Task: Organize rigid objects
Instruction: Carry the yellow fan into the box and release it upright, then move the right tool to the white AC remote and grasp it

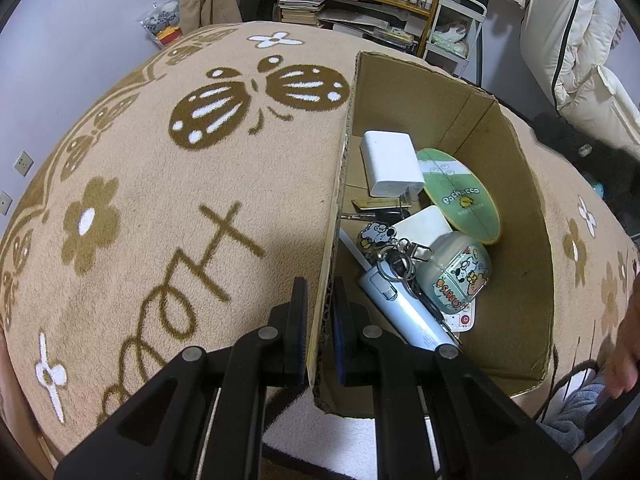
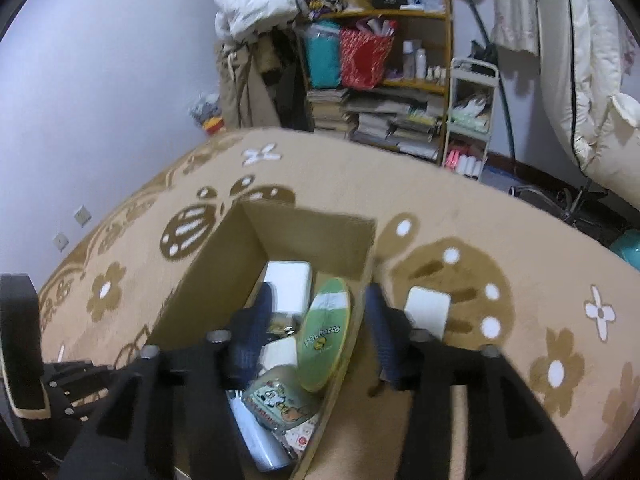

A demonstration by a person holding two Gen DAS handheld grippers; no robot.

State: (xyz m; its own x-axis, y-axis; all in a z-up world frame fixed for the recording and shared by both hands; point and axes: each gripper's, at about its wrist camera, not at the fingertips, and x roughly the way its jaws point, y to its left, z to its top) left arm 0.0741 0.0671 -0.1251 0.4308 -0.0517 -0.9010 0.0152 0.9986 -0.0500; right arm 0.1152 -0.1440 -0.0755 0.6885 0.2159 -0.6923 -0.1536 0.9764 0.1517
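Your left gripper (image 1: 320,312) pinches the cardboard box (image 1: 516,216) wall, likely steadying it on the blanket (image 1: 160,184). Your right gripper (image 2: 320,320) hangs spread wide over the box's right wall, holding nothing. Charger (image 1: 390,162), earbud case (image 1: 456,270), keychain (image 1: 376,236) already inside; white square item (image 2: 427,311) waits outside, just beside the box.

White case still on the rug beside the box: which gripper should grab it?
Right. The right gripper is open, with the white case just beyond its fingers; the left gripper is clamped on the cardboard box wall.
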